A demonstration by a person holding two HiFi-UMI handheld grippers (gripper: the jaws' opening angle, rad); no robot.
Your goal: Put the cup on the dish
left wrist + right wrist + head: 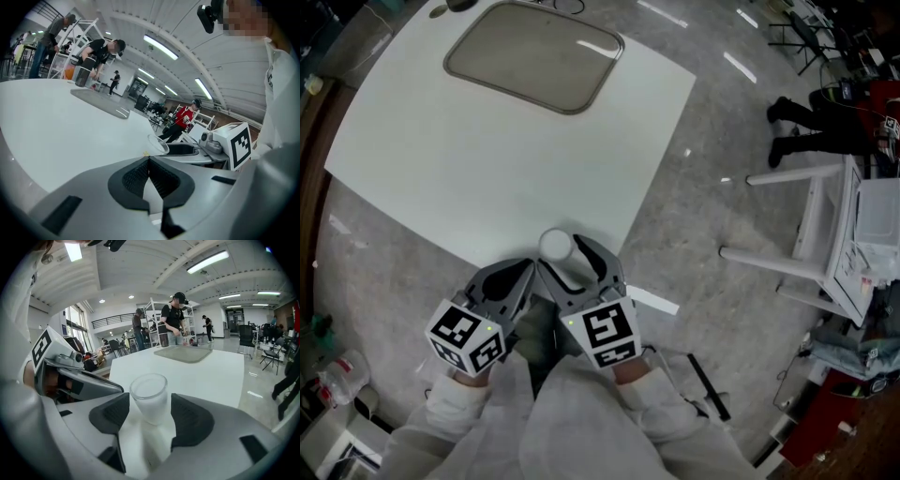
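— Right gripper (pixel 150 404): status?
— We read its ribbed black pads apart, flanking a frosted cylindrical cup (pixel 555 245) at the white table's (pixel 487 169) near edge, well apart from the rounded rectangular dish (pixel 534 56).
— Left gripper (pixel 149 161)?
— Pads together, nothing between.

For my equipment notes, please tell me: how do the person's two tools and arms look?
The left tool and right tool are grey shells with black textured pads. Each carries a white cube with black square markers. The sleeves are white.
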